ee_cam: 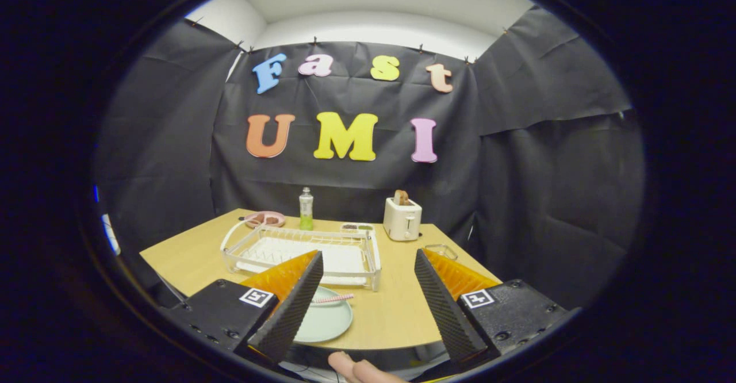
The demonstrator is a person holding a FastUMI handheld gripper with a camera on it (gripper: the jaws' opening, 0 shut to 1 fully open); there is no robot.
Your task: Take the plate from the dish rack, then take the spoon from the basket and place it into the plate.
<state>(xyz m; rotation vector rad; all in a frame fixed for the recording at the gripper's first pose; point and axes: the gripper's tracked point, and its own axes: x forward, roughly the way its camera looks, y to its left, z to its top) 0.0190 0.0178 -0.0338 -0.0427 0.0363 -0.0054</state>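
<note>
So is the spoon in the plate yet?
Yes: the spoon lies across the pale green plate on the table, in front of the dish rack. The tongs are open, holding nothing.

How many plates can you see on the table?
2. A pale green plate lies on the table's near edge, partly behind one finger of the open claw, with a spoon on it. A pink plate sits beyond the dish rack. Others may be hidden.

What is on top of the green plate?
A spoon with a striped handle lies across the pale green plate, in front of the dish rack. One of the open gripper's fingers covers the plate's near side, so the spoon's bowl is hidden.
</note>
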